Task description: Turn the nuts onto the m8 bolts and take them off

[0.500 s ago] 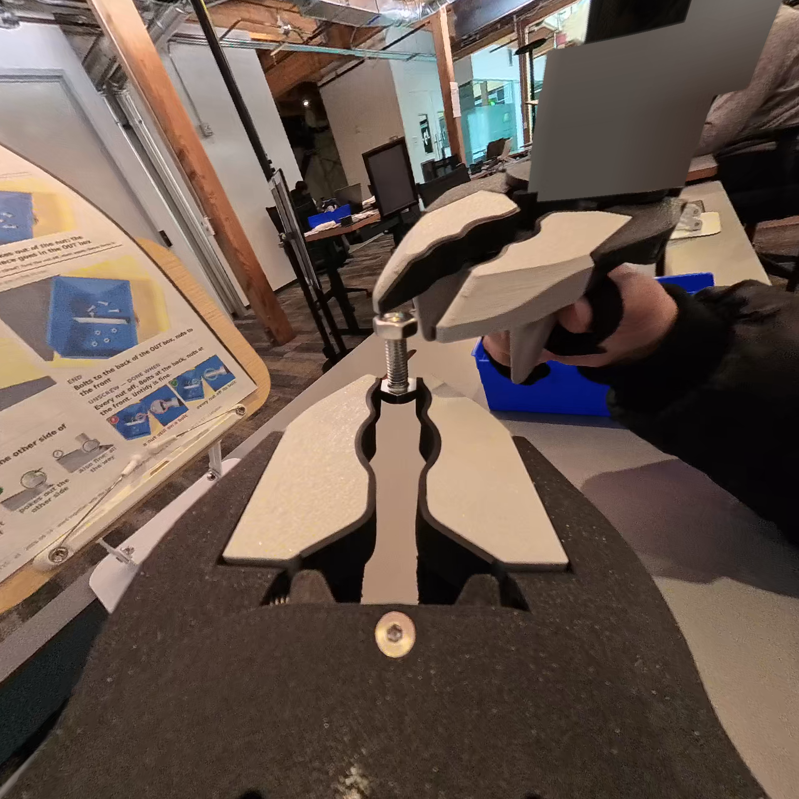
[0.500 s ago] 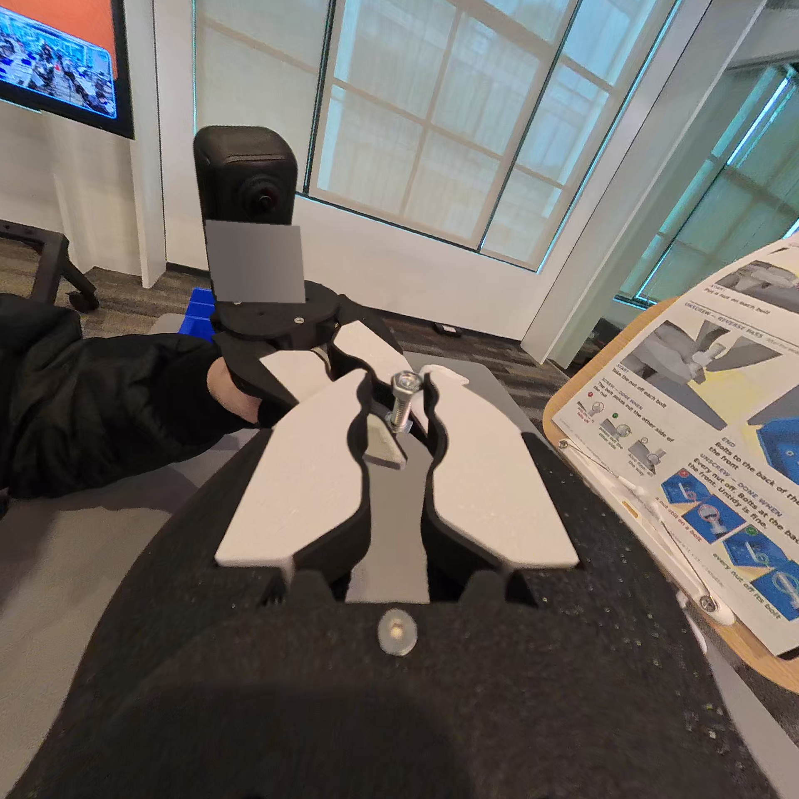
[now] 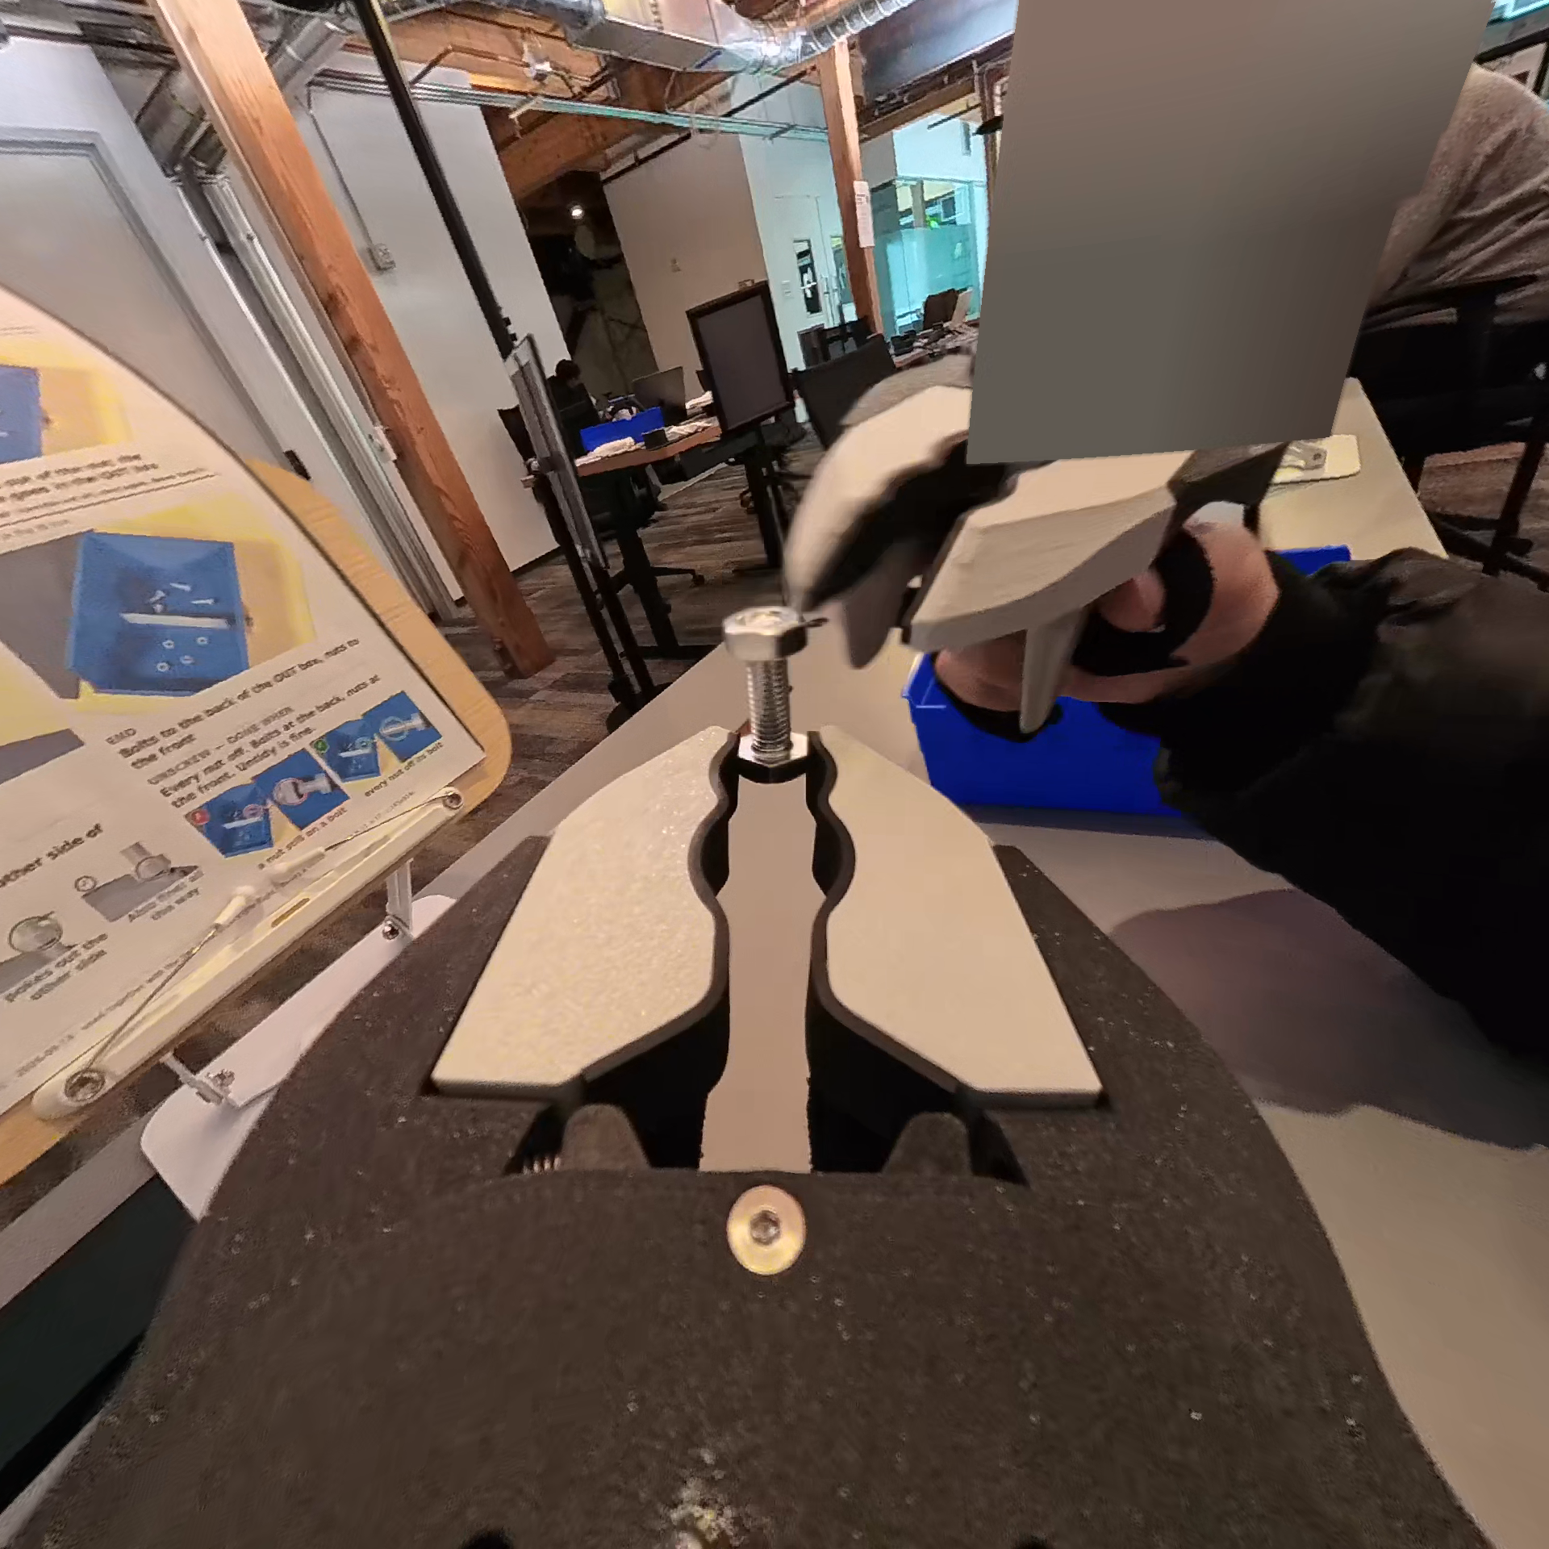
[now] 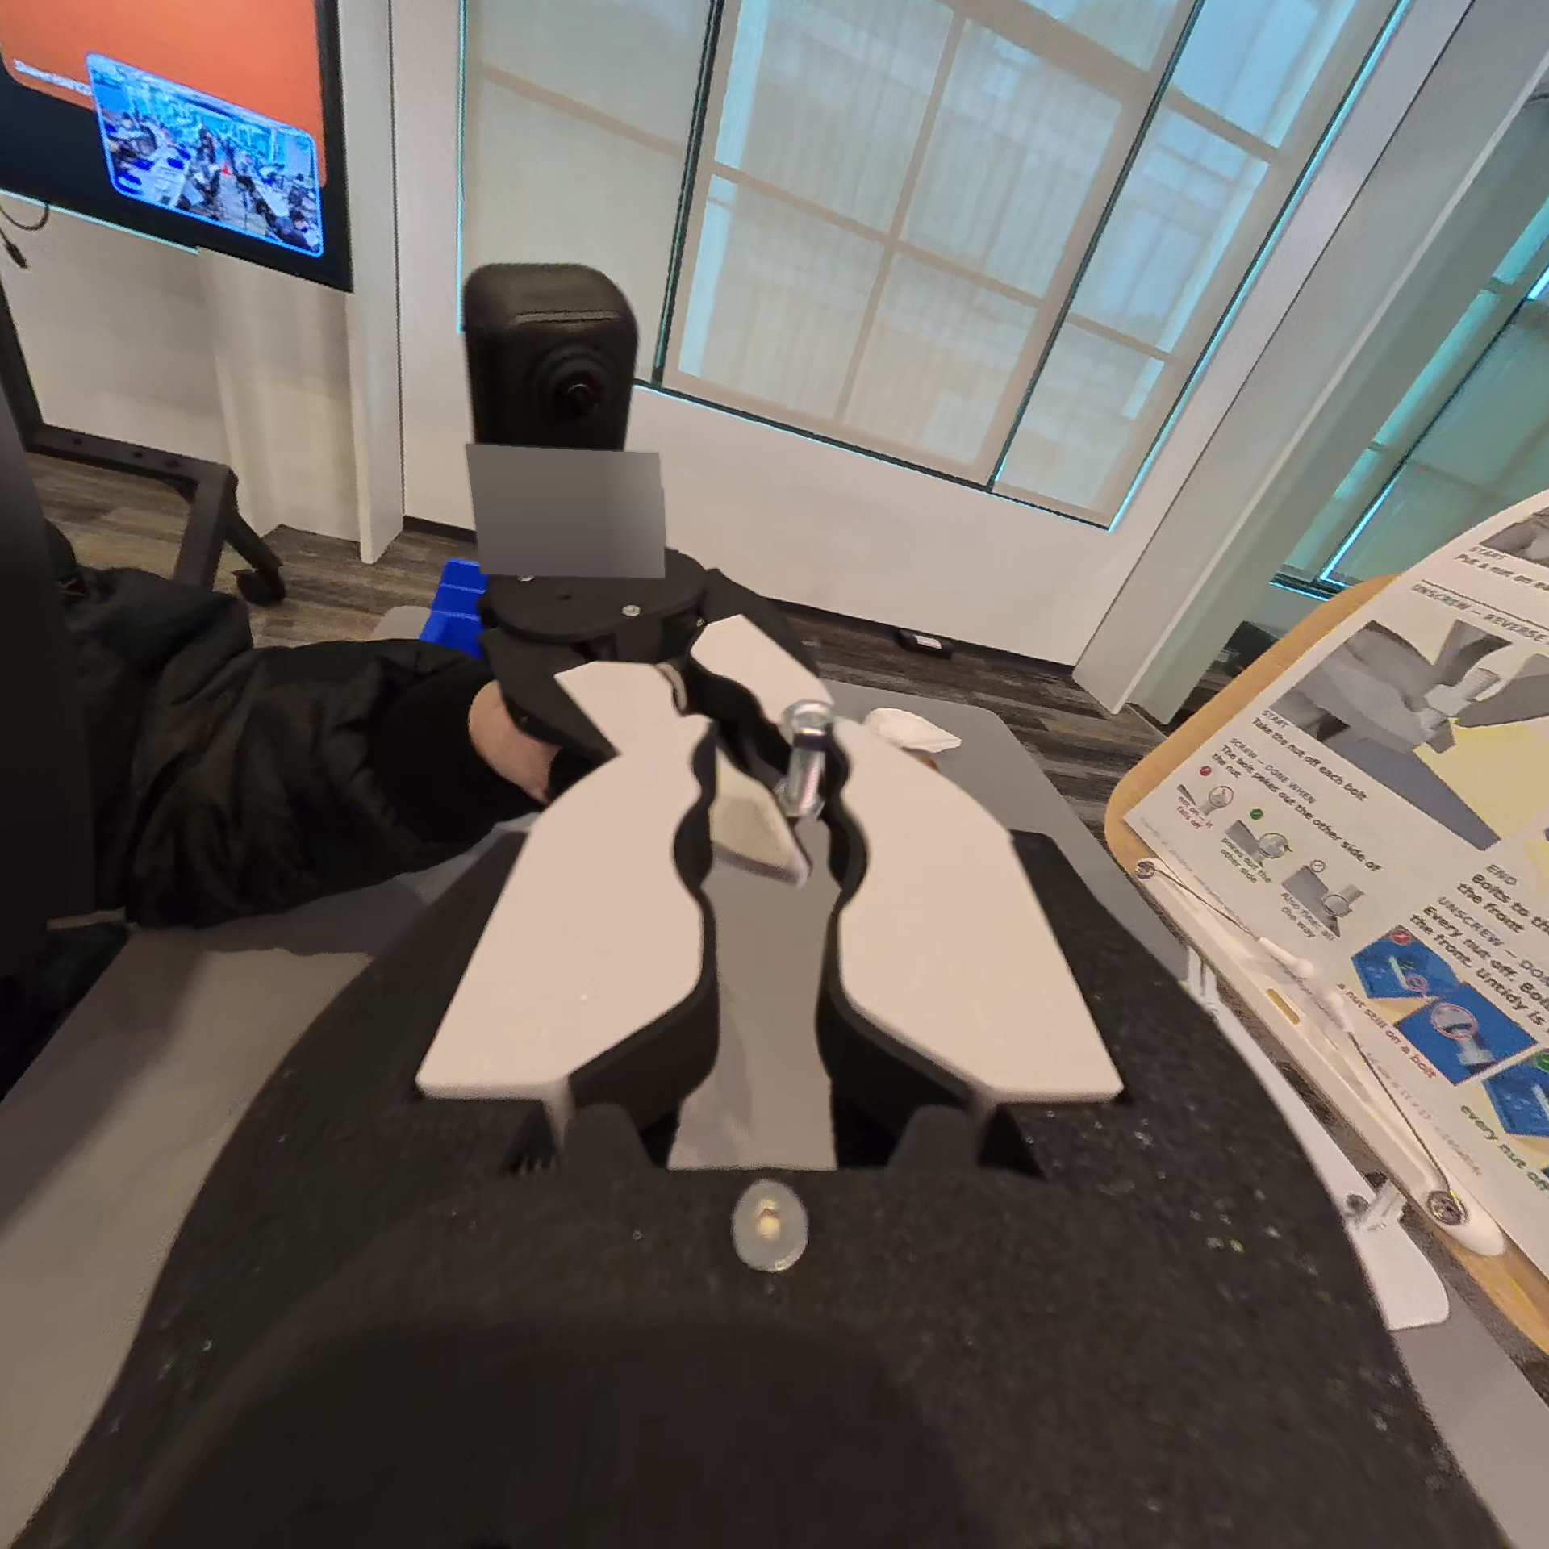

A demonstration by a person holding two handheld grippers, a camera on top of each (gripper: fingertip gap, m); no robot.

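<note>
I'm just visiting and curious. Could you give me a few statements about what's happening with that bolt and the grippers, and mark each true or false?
1. The left gripper grips a nut at its fingertips. True.
2. The bolt lies flat on the table. False: it stands upright, head on top.
3. The right gripper is clamped on the bolt head. False: its fingers are off it.
4. A blue bin sits behind the right gripper. True.
5. The instruction sheet lies flat. False: it stands propped.

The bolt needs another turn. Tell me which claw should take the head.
Right. The right claw is open beside the bolt head, probably ready to regrip. The left claw is shut on the nut and should hold it.
</note>
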